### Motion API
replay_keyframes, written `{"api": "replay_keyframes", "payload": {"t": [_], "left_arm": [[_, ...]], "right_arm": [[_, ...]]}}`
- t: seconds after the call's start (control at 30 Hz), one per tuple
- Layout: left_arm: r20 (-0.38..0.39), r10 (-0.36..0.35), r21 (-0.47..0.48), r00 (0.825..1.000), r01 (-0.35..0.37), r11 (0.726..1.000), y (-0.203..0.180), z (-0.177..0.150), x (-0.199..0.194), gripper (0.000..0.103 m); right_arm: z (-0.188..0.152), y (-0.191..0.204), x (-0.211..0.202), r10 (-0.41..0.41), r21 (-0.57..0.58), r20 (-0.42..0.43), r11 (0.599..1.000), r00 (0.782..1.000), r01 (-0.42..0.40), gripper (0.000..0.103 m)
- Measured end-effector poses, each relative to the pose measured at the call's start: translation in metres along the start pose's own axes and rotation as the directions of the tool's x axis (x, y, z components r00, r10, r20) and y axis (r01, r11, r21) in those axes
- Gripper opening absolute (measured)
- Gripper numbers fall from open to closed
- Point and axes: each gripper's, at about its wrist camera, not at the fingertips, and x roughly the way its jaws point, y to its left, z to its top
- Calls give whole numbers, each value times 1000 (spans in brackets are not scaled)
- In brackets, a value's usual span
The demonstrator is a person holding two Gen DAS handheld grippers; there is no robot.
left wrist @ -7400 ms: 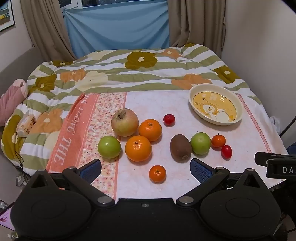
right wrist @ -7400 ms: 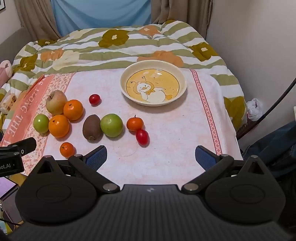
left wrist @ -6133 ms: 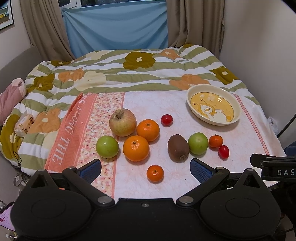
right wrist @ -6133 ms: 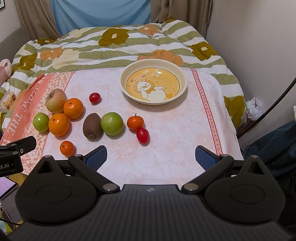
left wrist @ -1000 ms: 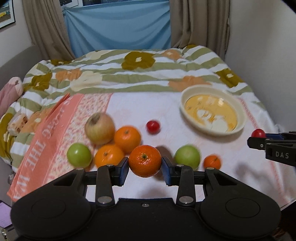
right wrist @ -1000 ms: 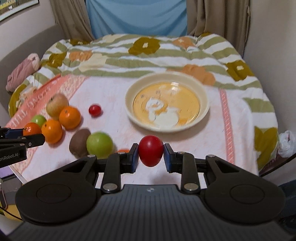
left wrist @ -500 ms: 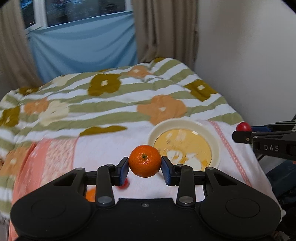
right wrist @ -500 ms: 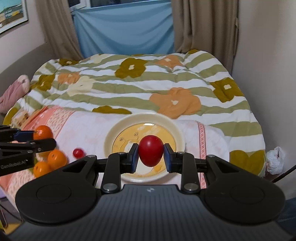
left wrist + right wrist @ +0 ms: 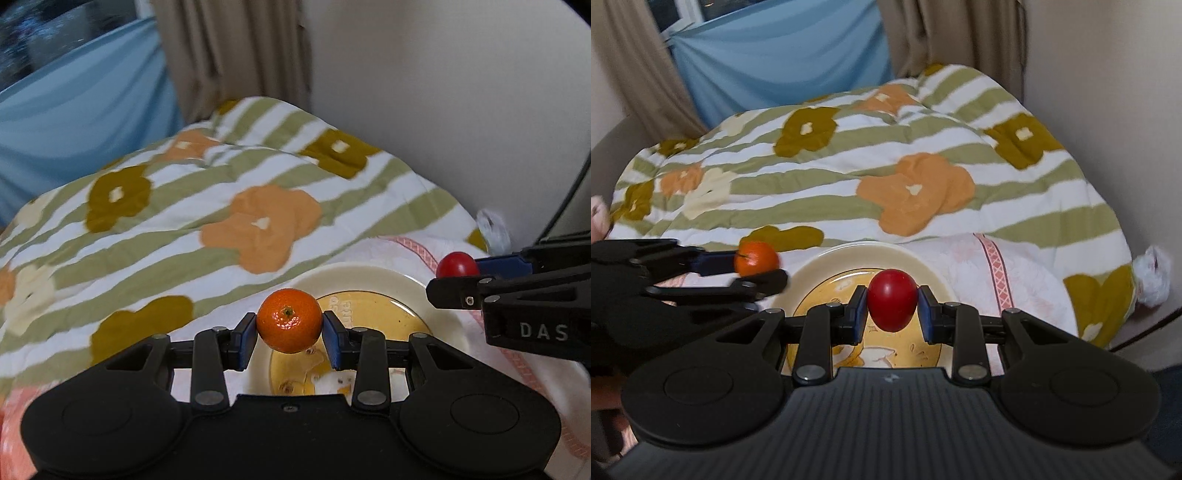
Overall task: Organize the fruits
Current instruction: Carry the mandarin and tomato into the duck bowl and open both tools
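Floral quilt (image 9: 258,221) behind glossy round bowl (image 9: 369,280); left gripper (image 9: 289,334) clamping dimpled mandarin (image 9: 289,319), right gripper (image 9: 892,312) at 3 o'clock pinching smooth oval cherry tomato (image 9: 892,304).

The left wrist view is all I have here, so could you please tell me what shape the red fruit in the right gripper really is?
Observer: The red fruit is egg-shaped, pinched at its sides by the right gripper.
Operator: Thank you. Is it over the plate?
Observer: In the right wrist view it sits in front of the plate, whose painted centre shows beneath it.
Operator: And how does my left gripper look from there?
Observer: The left gripper comes in from the left, its mandarin by the plate's left rim.
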Motion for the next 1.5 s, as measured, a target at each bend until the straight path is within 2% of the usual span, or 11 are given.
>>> {"api": "replay_keyframes", "payload": {"t": [0.23,0.4,0.43,0.47,0.5,0.53,0.63,0.97,1.43,1.5], "left_arm": [[-58,-28,135,998,35,990,-10,-8,56,42],[-69,-36,151,997,46,987,-8,-8,72,45],[-68,-39,151,997,49,987,-8,-8,72,61],[-65,-47,154,997,57,987,-8,-8,71,71],[-57,-73,157,996,81,984,-8,-9,68,88],[-46,-68,165,997,75,983,-8,-10,64,95],[-26,-43,197,999,47,979,-10,-13,50,95],[-34,-29,107,999,32,994,1,-25,21,95],[-49,56,23,997,-55,998,15,-44,5,95],[-52,63,13,997,-62,998,16,-46,3,95]], "right_arm": [[-10,-11,36,-70,57,-52,996,996,73,43],[-15,-15,43,-82,86,-61,992,995,88,43],[-15,-16,43,-83,88,-63,992,995,89,43],[-15,-16,43,-83,90,-65,992,994,89,43],[-15,-17,43,-82,92,-66,992,994,88,43],[-14,-18,43,-80,93,-68,992,994,86,43],[-12,-19,41,-65,83,-63,994,996,70,43],[-5,-11,59,-17,8,-82,1000,996,18,44],[0,16,93,51,-179,-76,982,996,-64,43],[-1,16,89,60,-186,-53,980,997,-68,56]]}}
